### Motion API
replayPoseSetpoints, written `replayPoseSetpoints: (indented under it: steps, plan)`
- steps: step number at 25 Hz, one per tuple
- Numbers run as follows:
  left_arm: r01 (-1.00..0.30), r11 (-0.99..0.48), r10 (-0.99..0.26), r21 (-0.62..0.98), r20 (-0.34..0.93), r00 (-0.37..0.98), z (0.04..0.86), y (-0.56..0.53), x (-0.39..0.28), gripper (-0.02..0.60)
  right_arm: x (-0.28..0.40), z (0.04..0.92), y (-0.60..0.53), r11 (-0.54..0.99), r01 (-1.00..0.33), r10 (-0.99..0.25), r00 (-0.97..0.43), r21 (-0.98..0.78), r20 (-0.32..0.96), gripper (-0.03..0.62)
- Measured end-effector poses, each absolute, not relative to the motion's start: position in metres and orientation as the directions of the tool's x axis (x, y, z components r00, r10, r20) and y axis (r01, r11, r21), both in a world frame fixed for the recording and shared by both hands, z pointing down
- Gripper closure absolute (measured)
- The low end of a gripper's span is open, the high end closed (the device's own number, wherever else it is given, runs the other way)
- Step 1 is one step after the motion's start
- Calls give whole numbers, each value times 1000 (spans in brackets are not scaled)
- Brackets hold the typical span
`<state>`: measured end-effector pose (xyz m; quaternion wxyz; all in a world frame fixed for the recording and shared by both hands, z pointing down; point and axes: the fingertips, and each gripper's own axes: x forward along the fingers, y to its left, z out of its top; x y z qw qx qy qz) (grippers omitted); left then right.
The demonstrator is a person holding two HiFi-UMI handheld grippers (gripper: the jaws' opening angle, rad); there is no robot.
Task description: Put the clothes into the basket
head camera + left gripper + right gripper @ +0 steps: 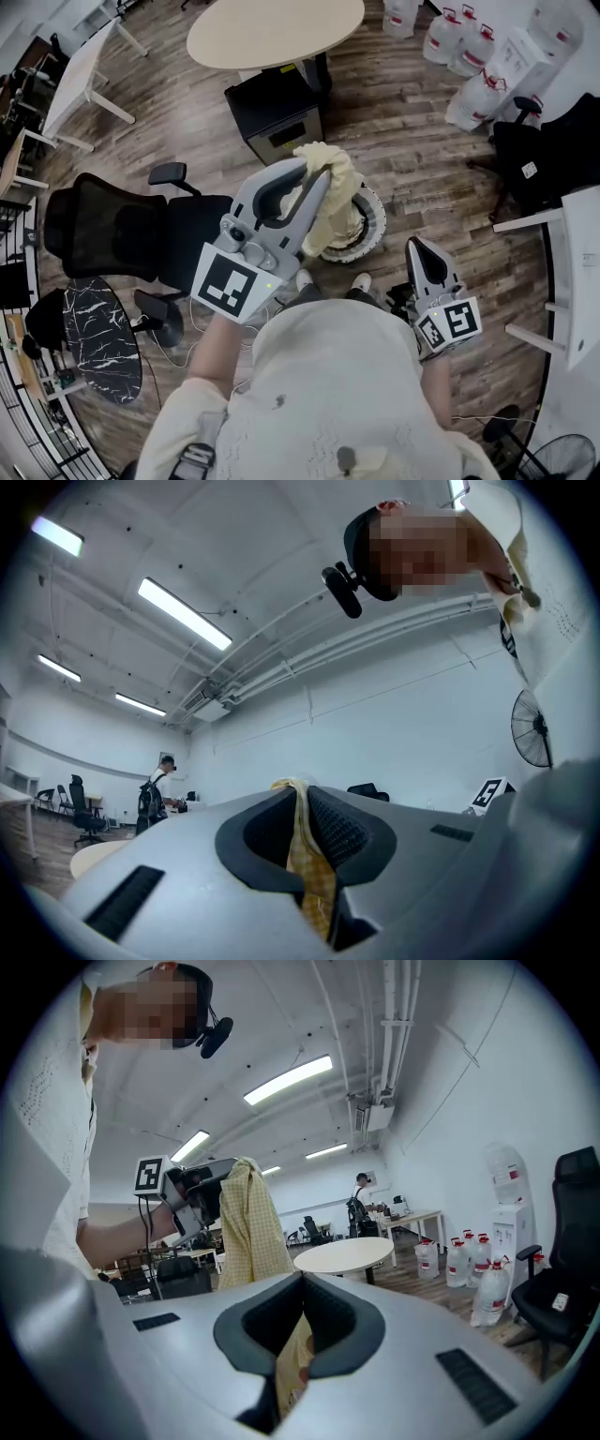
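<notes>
The left gripper [314,173] is lifted in front of the person, its jaws pinching the top edge of a yellow checked cloth [333,202]. In the left gripper view the fabric [314,874] is squeezed in the slit between the pads and pokes out over the tip. The cloth hangs straight down from there. In the head view its lower end sags inside the round white basket [375,211], which stands on the wood floor at 12 o'clock from the person's shoes [305,278]. The cloth covers most of the basket's inside, and only the perforated rim shows, on the 3 o'clock side.

The right gripper [419,246] sits low, at about 4 o'clock from the basket and apart from it. Its jaws are pressed together. A tan strip shows low in the slit [302,1283], and I cannot tell whether that is fabric or floor. The right gripper view also shows the left gripper [202,1185] with the cloth [248,1218] dangling from it.

A black cabinet [272,108] stands at 11 o'clock from the basket, beside a round table [272,28]. Water jugs [478,56] are clustered at 1 o'clock, and an office chair [103,230] stands at 9 o'clock.
</notes>
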<state>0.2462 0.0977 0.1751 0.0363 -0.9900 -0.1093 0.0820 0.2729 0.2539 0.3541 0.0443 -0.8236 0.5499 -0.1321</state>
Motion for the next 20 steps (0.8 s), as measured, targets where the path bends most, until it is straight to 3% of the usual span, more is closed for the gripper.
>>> replayPoseSetpoints:
  steps: [20]
  plan:
    - [312,-940,339,-138,-267,902,120,177,319,531,323,364,351,-511,-830,-859,480,-226,177,585]
